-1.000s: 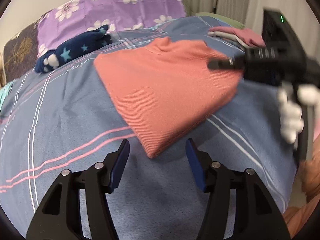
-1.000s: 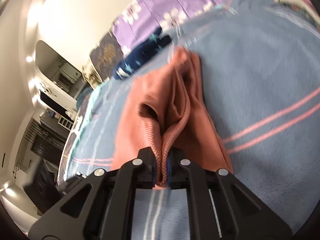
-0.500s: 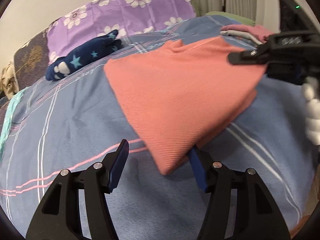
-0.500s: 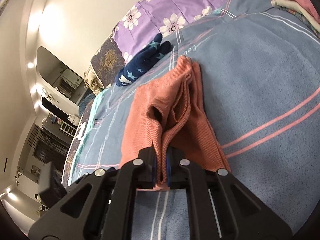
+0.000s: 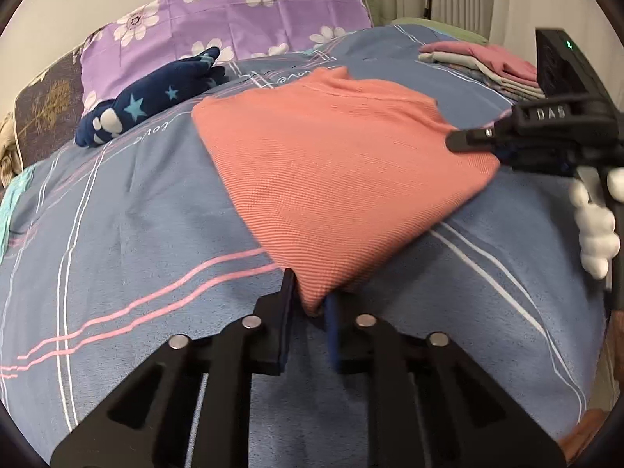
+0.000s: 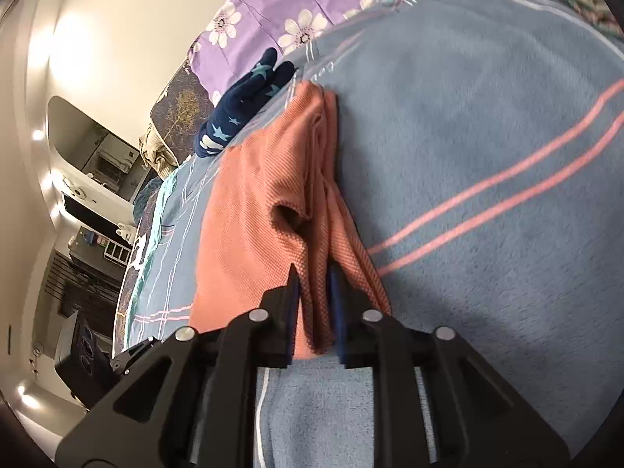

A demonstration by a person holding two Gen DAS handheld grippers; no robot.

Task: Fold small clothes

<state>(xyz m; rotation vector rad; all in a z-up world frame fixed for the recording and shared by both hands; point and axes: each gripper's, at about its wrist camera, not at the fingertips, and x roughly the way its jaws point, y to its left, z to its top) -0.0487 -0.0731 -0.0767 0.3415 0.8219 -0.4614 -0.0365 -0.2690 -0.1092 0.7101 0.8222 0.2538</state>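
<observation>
A folded salmon-pink ribbed garment [image 5: 331, 171] lies on the blue striped bed cover [image 5: 128, 234]. My left gripper [image 5: 310, 304] has closed its jaws on the garment's near corner. My right gripper [image 5: 468, 142] shows at the right of the left wrist view, clamped on the garment's right corner. In the right wrist view that gripper [image 6: 316, 312] pinches several stacked layers of the pink garment [image 6: 249, 202], with the jaws slightly parted around the cloth.
A navy star-patterned soft toy [image 5: 156, 97] lies by the purple flowered pillow [image 5: 234, 23]. A stack of folded clothes [image 5: 483, 62] sits at the far right of the bed. The bed's edge is near the right.
My left gripper moved forward and closed from open onto the garment's near corner. The right gripper kept its hold on the right corner, its jaws a little wider.
</observation>
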